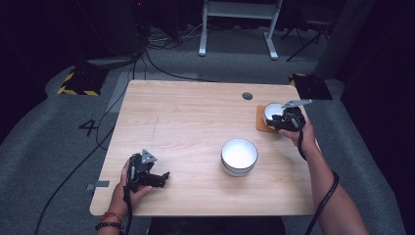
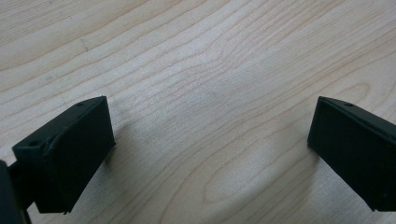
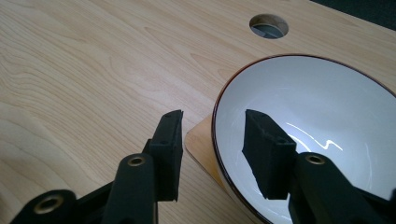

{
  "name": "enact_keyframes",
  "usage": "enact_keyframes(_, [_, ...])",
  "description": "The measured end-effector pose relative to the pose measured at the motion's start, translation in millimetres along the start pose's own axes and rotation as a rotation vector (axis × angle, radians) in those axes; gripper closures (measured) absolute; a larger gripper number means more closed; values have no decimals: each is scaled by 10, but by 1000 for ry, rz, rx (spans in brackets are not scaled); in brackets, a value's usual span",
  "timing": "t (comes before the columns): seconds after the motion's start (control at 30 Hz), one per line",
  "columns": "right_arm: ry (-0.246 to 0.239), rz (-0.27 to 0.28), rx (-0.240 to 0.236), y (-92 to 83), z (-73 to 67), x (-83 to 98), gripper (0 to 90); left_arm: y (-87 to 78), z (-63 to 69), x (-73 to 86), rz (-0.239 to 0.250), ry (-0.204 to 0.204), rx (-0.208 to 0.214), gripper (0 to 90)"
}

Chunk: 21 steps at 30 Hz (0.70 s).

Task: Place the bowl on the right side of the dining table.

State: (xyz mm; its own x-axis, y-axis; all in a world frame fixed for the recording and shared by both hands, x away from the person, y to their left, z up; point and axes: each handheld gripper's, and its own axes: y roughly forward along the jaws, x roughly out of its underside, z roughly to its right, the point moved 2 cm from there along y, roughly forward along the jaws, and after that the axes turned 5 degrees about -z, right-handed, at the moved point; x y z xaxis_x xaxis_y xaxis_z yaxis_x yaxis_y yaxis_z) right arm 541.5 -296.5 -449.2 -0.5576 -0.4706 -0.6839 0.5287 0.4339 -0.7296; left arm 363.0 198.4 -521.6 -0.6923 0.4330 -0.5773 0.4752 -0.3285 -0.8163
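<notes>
A white bowl with a dark rim (image 1: 270,109) (image 3: 303,107) sits on a small wooden coaster (image 1: 262,126) (image 3: 201,140) at the table's right side. My right gripper (image 1: 282,120) (image 3: 213,116) is open and straddles the bowl's near rim, with one jaw inside the bowl and the other outside over the coaster. A second white bowl (image 1: 239,155) stands alone near the table's middle. My left gripper (image 1: 164,178) (image 2: 210,126) rests low over bare wood at the front left, open wide with nothing between its jaws.
The light wooden table (image 1: 186,117) has a round cable hole (image 1: 247,96) (image 3: 268,25) behind the coaster. Grey floor with cables surrounds the table, and a white desk frame (image 1: 240,24) stands farther back.
</notes>
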Motion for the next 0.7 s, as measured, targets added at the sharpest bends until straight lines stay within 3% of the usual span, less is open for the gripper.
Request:
enact_keyframes(0.5, [-12, 7, 5, -39, -77, 44, 403, -1, 1, 0, 0, 0, -1, 5])
enact_keyframes(0.7, [-45, 25, 9, -65, -108, 51, 293, -1, 1, 0, 0, 0, -1, 5])
